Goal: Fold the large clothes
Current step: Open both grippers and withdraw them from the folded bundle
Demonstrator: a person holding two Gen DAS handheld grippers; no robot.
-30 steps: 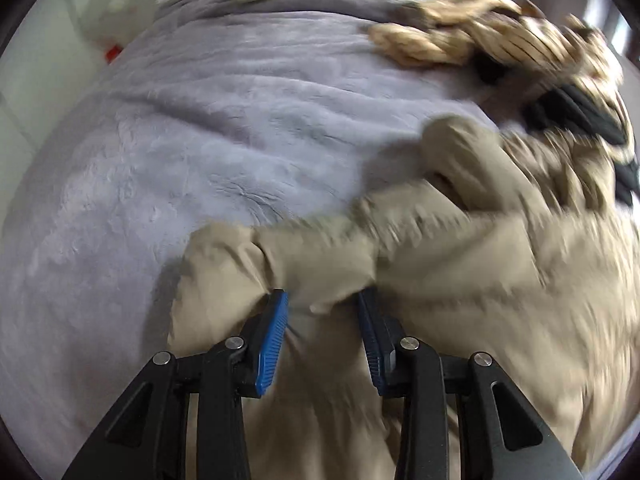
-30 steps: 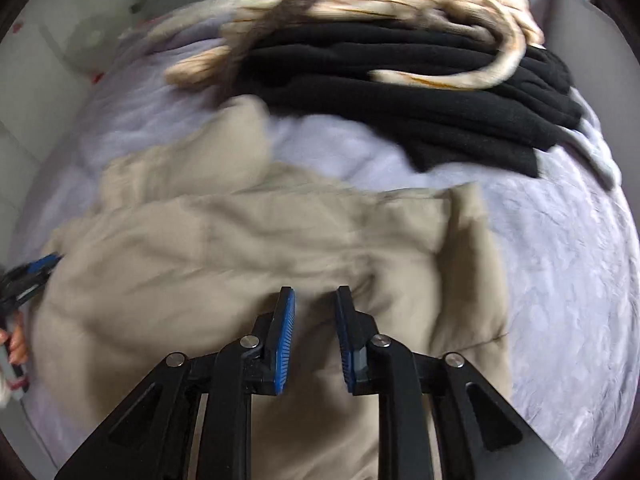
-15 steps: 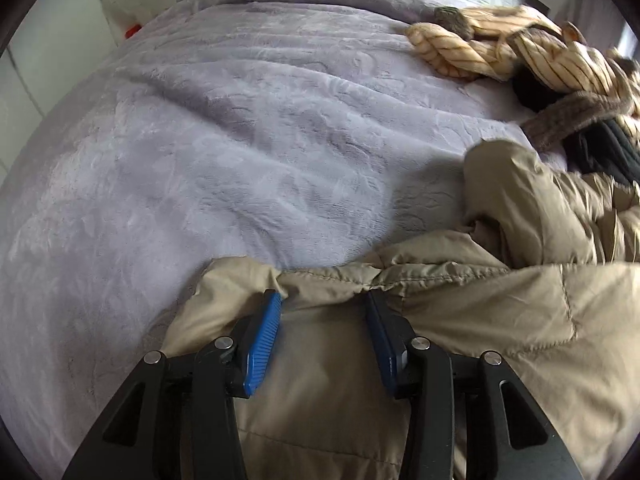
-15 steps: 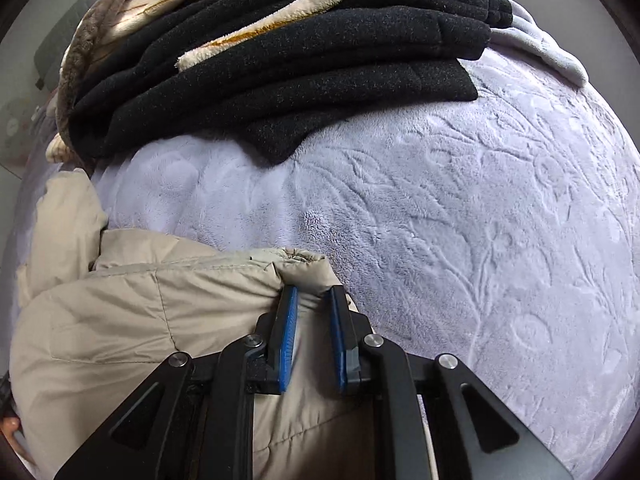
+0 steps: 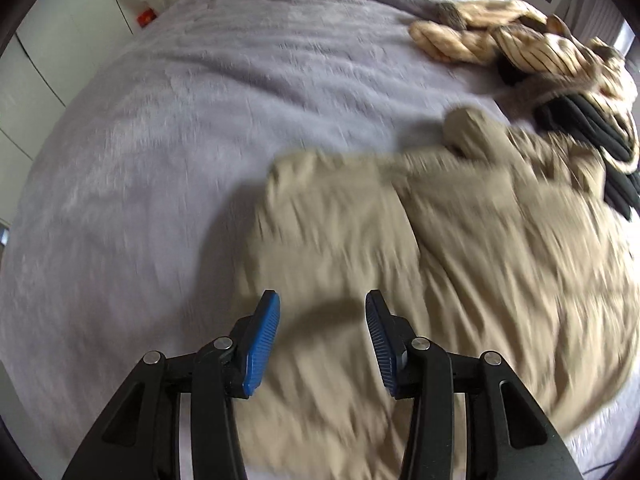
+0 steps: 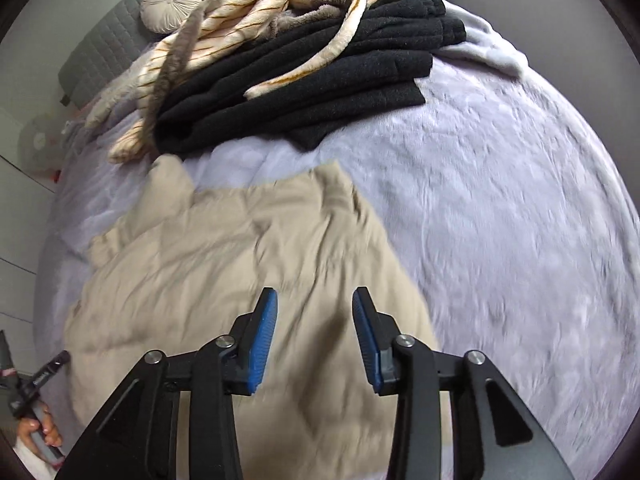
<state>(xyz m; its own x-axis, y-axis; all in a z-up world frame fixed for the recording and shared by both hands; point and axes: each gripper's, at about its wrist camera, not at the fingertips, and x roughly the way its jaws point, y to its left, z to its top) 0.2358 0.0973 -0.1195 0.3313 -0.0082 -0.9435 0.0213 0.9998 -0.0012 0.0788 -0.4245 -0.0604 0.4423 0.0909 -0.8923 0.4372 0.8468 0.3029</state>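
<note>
**Jacket laid down, both grippers empty above it**

Bedding came first to the eye: a wide lavender fleece blanket (image 6: 500,208) covered the whole bed, and everything else lay on it. Ahead of both grippers, near the far side, sat a heap of a black knit garment (image 6: 320,72) with a cream striped throw (image 6: 256,12) tumbled over it. Nearer, directly beneath and ahead of the fingers, the beige padded jacket (image 6: 240,272) lay spread out but rumpled, one sleeve end (image 5: 468,128) bunched up at its far edge.

The left gripper (image 5: 322,334) hung over the jacket's near left part with its jaws wide apart and nothing between them. The right gripper (image 6: 314,332) was likewise spread and empty, above the jacket's right edge.

My worry was the puffiness: padded cloth like that springs back, so any fold could creep open once let go, and the bunched sleeve would leave a lump if folded over as it lay. A pinch taken too shallow might catch only the top layer and drag the shell askew.

Only the right wrist view showed the round cushion (image 6: 174,0) and grey headboard (image 6: 108,48) far ahead, plus the person's left hand (image 6: 38,434) on its handle off to the left. Only the left view showed the white cupboard doors (image 5: 60,52) far left. That view was also badly motion-blurred.
</note>
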